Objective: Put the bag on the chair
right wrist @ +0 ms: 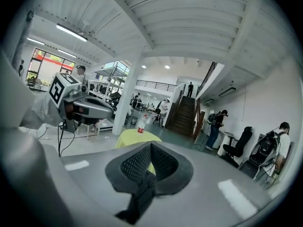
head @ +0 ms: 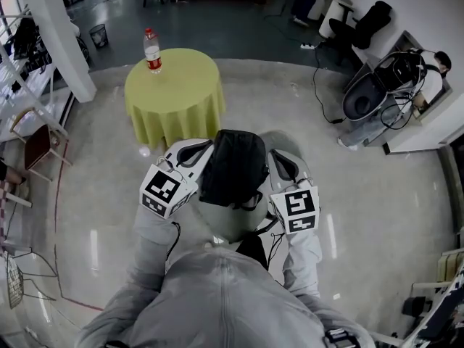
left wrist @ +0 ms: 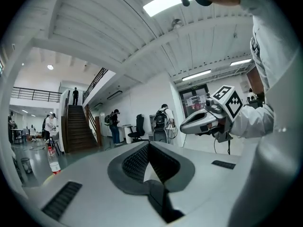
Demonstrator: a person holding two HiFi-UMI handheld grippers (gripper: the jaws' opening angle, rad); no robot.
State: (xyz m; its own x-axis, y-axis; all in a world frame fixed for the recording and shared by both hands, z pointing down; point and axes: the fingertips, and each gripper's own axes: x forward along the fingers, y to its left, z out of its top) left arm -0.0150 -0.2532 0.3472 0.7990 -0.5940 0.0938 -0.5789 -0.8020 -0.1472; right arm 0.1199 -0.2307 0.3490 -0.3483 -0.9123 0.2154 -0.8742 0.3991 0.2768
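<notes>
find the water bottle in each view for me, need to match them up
Head view: bottle at upper left, standing near the far edge of the yellow table.
Left gripper view: bottle at far lower left, in front of the staircase.
Right gripper view: bottle just left of centre, on the yellow table, left of the staircase.
Shared landmark: the yellow table in the head and right gripper views, the staircase in both gripper views.
</notes>
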